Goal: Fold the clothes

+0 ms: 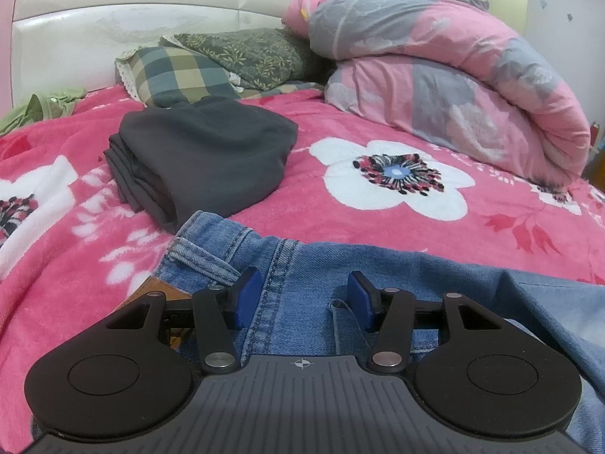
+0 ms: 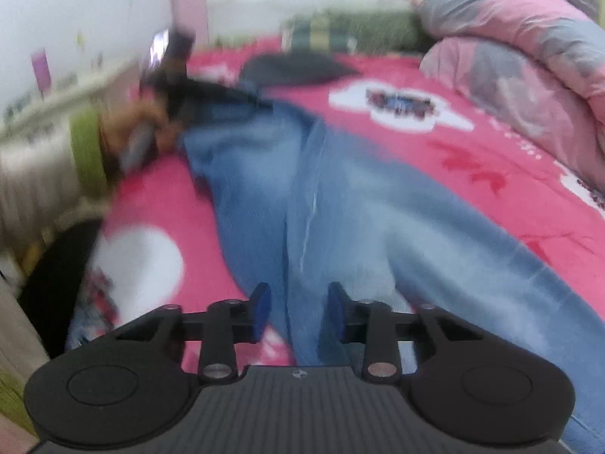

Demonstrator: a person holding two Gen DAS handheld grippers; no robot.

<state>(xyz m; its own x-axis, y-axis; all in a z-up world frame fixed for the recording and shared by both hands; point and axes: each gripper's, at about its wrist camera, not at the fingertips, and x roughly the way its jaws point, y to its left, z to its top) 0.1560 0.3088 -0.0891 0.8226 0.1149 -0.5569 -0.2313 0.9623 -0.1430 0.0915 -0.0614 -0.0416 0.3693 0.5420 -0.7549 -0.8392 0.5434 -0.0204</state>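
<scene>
Denim jeans (image 1: 302, 265), heavy and limp, lie under both part-open, apparently empty grippers (image 1: 302, 295) (image 2: 298, 306); grasp the stiff waistband (image 1: 211, 261) and hem.

The left claw (image 1: 304, 295) tilts downward with its blue pads (image 1: 247, 295) standing apart, nothing pressed between them. The right claw (image 2: 298, 312) angles down more steeply, its pads (image 2: 261, 310) also parted by a narrower gap. In the blurred right wrist view, the person's left hand (image 2: 136, 128) shows at about ten o'clock, a green cuff (image 2: 89, 151) at its wrist.
</scene>
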